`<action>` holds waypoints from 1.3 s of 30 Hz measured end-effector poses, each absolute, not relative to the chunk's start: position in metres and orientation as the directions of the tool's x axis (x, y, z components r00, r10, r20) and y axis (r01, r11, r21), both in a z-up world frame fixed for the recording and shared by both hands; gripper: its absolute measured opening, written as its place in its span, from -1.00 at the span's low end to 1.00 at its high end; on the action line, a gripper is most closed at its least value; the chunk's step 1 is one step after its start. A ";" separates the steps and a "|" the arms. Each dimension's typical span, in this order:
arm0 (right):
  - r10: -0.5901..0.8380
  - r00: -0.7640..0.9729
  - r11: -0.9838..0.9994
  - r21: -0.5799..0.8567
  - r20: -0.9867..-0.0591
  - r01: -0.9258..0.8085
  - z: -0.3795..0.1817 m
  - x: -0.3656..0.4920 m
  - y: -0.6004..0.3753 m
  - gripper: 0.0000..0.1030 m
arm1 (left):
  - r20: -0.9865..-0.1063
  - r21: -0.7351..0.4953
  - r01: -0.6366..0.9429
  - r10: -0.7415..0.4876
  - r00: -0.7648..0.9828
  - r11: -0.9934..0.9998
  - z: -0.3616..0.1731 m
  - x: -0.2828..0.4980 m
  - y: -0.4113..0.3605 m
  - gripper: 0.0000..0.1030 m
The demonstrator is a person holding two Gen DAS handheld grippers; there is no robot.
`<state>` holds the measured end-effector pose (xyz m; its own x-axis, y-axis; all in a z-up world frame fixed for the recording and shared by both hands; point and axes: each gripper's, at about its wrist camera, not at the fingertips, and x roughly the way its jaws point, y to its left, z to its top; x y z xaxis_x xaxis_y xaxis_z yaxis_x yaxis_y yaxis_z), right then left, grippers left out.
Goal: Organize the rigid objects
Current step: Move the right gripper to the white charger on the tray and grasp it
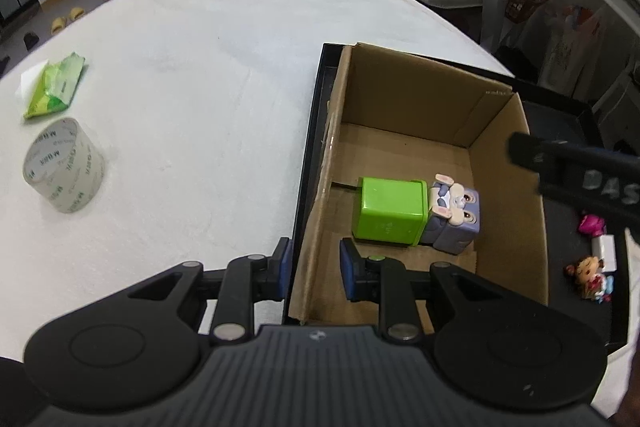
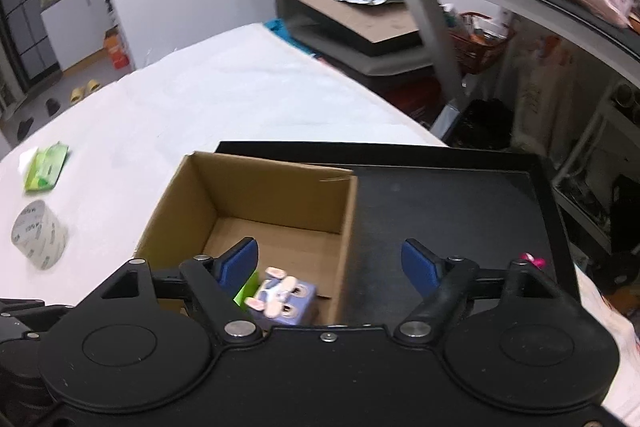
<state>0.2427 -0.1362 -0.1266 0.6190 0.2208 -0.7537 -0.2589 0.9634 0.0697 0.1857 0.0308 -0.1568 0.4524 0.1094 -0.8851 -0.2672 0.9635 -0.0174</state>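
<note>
While both fingers gape empty | box wall (image 1: 320, 187) between left fingers (image 1: 351, 269) | tape roll (image 1: 64, 165) aside

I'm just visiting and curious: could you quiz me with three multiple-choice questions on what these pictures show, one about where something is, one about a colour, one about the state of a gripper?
1. Where is the tape roll?
A. in the cardboard box
B. on the white table
C. on the black tray

2. What colour is the cube beside the rabbit block?
A. green
B. red
C. yellow

3. How is the right gripper?
A. shut on a toy
B. open, empty
C. out of view

Answers: 1 B, it stands on the white table, left of the cardboard box. 2 A, its faces are bright green. 3 B, its blue pads are wide apart with nothing between.
</note>
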 end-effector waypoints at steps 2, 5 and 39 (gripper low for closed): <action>0.199 0.618 0.972 0.072 -0.760 -0.224 -0.129 0.241 -0.146 0.59 | -0.888 0.011 -0.267 0.132 0.441 0.964 -0.157 0.187 0.027 -0.48; 0.141 0.615 0.985 0.048 -0.776 -0.164 -0.137 0.237 -0.159 0.66 | -0.893 0.039 -0.266 0.153 0.423 0.963 -0.157 0.189 0.024 -0.44; 0.062 0.440 0.992 0.106 -0.896 0.075 -0.207 0.269 -0.282 0.29 | -0.875 0.208 -0.283 0.308 0.373 0.936 -0.156 0.199 -0.021 -0.08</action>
<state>0.2689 -0.2822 -0.2074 0.4402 0.0622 -0.8957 0.0751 0.9916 0.1057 0.1990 -0.0207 -0.1562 0.3729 0.3075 -0.8754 -0.2830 0.9362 0.2083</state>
